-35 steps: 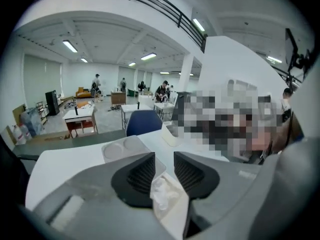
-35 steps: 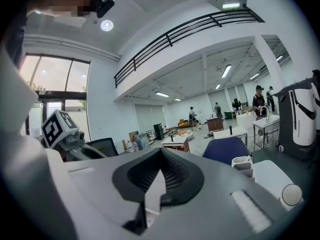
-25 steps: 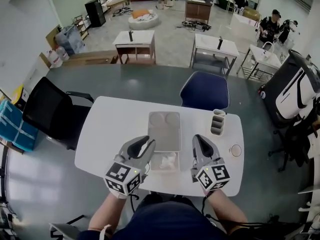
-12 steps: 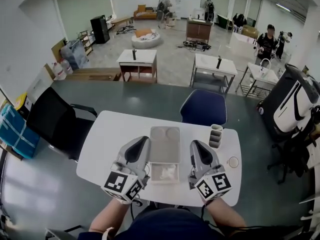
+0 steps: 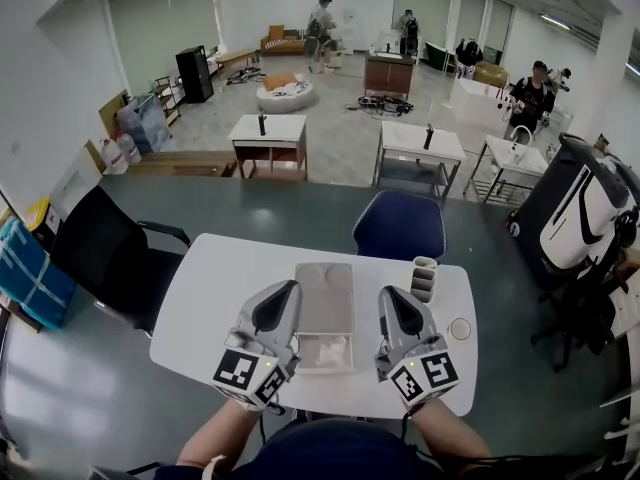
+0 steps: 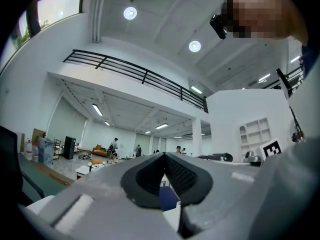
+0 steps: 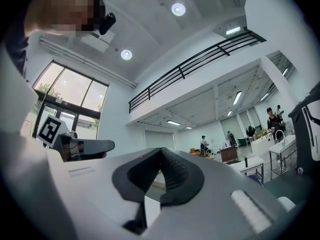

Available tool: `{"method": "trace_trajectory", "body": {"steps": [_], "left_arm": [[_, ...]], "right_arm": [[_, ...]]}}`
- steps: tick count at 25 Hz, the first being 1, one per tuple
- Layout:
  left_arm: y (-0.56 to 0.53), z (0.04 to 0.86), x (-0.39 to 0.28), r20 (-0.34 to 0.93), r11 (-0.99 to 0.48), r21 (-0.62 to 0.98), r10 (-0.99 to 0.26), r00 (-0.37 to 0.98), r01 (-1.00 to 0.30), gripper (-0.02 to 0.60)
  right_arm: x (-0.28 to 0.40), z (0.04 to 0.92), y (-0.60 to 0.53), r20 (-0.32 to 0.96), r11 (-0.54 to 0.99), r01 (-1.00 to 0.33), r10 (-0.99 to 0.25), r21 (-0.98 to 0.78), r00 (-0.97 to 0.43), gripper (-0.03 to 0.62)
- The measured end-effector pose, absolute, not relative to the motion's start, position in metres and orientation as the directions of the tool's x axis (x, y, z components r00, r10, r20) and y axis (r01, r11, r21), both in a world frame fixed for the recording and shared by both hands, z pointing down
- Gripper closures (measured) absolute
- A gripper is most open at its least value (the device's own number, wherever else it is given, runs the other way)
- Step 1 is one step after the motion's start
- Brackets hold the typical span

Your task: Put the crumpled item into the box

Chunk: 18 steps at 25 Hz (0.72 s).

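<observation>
A shallow grey box [image 5: 325, 298] lies open in the middle of the white table [image 5: 220, 278]. A crumpled white item [image 5: 327, 352] rests in the box's near half. My left gripper [image 5: 285, 290] stands just left of the box, jaws shut with nothing between them. My right gripper [image 5: 390, 294] stands just right of the box, also shut and empty. Both point away from me, over the table. In the left gripper view the left gripper [image 6: 164, 155] shows its ribbed pads pressed together. The right gripper [image 7: 161, 150] looks the same in the right gripper view.
A grey cup [image 5: 424, 278] stands at the table's right, with a small round disc [image 5: 460, 328] nearer me. A blue chair [image 5: 400, 226] is behind the table and a black chair [image 5: 105, 253] at its left. A black-and-white machine [image 5: 580, 218] stands at the right.
The left gripper's jaws have closed, and it has swung from leaning toward the box's near half to standing straight beside it. The crumpled item stays in the box.
</observation>
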<state>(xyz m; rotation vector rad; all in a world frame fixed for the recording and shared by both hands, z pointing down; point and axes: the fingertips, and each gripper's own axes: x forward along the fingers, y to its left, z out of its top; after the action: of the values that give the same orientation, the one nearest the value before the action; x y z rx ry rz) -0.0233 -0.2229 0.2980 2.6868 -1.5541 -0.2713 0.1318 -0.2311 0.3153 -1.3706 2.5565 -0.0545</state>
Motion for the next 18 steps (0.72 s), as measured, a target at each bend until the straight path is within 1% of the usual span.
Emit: {"method": "trace_trajectory", "body": {"steps": [11,18], "left_arm": [[-0.229,0.330,-0.016,-0.069,-0.510,0.139,-0.860,0.506,-0.849,0.580],[-0.236,0.331,-0.019,-0.071,-0.503,0.144,-0.864,0.499,-0.852,0.580]], "right_arm": [[0.129,0.334,-0.227,-0.159,0.556,-0.813,-0.830,-0.172,-0.534,0.592],[0.134,0.337,-0.238,-0.158,0.541,-0.818,-0.840,-0.195,-0.519,0.592]]}}
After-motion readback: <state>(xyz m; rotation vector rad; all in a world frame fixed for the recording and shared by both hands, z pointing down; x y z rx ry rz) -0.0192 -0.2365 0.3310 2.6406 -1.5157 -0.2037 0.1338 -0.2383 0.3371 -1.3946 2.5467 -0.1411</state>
